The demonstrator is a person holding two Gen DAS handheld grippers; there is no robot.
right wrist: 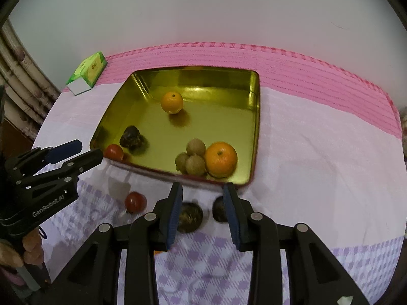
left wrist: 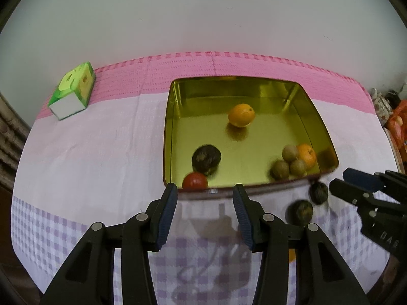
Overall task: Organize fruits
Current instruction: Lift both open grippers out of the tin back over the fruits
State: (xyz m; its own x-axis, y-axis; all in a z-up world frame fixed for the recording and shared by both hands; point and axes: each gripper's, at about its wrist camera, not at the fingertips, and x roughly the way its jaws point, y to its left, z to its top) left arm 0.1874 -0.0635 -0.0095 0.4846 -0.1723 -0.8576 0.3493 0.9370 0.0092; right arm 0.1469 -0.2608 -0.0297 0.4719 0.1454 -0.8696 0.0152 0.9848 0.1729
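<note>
I count seven fruits inside the gold tray [right wrist: 255,127]: two oranges, one [right wrist: 172,102] alone toward the tray's far side and one [right wrist: 220,159] in its near right corner; three small brown fruits [right wrist: 193,157] bunched touching that near orange on its left; one dark fruit [right wrist: 131,136] by the tray's left wall; and one red fruit [right wrist: 114,152] in the near left corner, just beside the dark one. Outside the tray, on the cloth [right wrist: 318,152] in front of its near wall, lie three more: a second red fruit [right wrist: 135,202] toward the left end and two dark fruits, one [right wrist: 189,217] partly behind my right gripper's left finger and one [right wrist: 220,212] partly behind its right finger. My right gripper [right wrist: 203,213] is spread wide and holds nothing, hovering over those two dark fruits. My left gripper [left wrist: 204,214] is also spread and holds nothing, its fingertips at the tray's near wall, close to the red fruit inside. One green box [right wrist: 87,72] sits on the cloth beyond the tray's far left corner, well apart from it.
</note>
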